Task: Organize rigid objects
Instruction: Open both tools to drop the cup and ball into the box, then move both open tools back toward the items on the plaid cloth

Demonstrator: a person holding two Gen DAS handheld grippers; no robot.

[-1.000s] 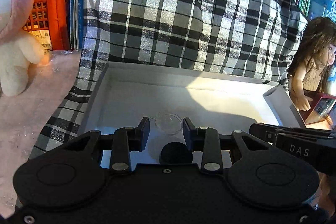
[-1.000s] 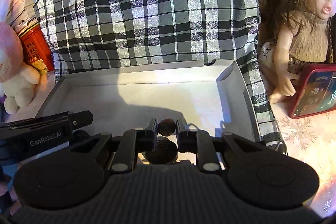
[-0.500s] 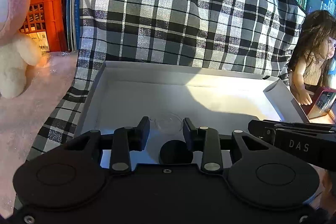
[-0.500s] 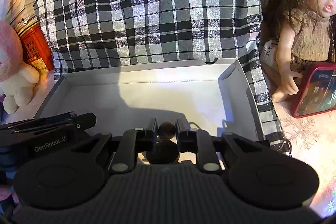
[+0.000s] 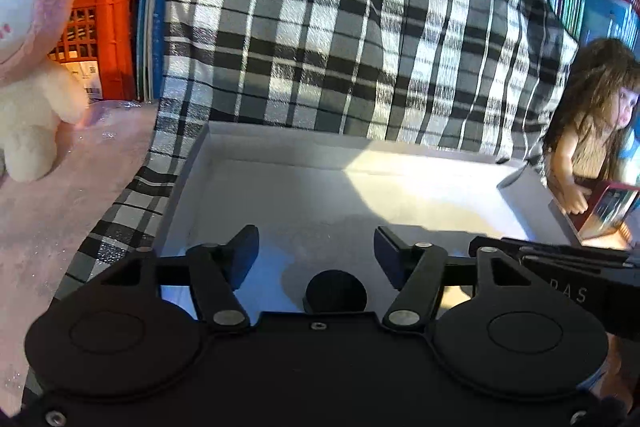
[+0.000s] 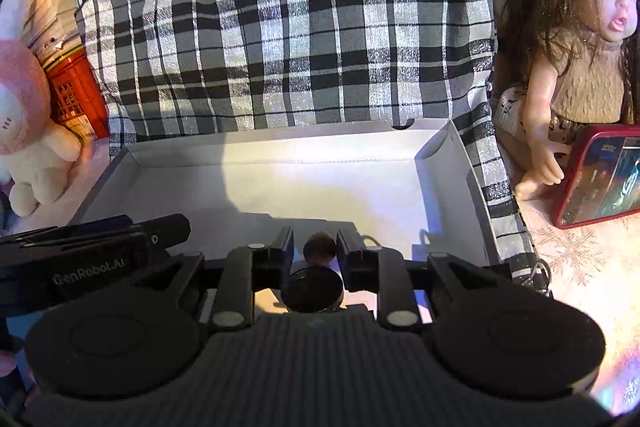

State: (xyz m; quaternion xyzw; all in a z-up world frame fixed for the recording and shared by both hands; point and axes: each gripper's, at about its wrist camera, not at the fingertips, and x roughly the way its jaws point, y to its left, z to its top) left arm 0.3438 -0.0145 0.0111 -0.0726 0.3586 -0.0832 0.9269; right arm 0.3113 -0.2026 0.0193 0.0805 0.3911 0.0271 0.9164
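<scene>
Both handheld grippers hover over the near edge of a shallow white cardboard box (image 6: 440, 151), which sits on a black-and-white plaid cloth (image 6: 288, 27).

Right gripper (image 6: 315, 251): jaws drawn close, pinching a small round dark-brown object, bead- or nut-like (image 6: 319, 249). It sits between the fingertips above the near part of the box floor. Surface is dull with a faint sheen; too small to name with confidence.

Left gripper (image 5: 316, 247): jaws spread wide, nothing between them. In the left wrist view the box floor ahead of them shows no clear object; a faint round outline may lie there, but I cannot tell.

Judged step: placing. The brown piece looks ready to go into the box. Next move likely calls for lowering it to the floor and easing the jaws apart gently, since a round thing may roll.

Surroundings: long-haired doll in a tan knit dress (image 6: 576, 39) at 2 o'clock of the box, a red-cased phone (image 6: 600, 179) propped against it at 3 o'clock. Pink-and-cream plush toy (image 6: 24, 115) at 9 o'clock, red plastic crate (image 6: 76, 95) behind it.
</scene>
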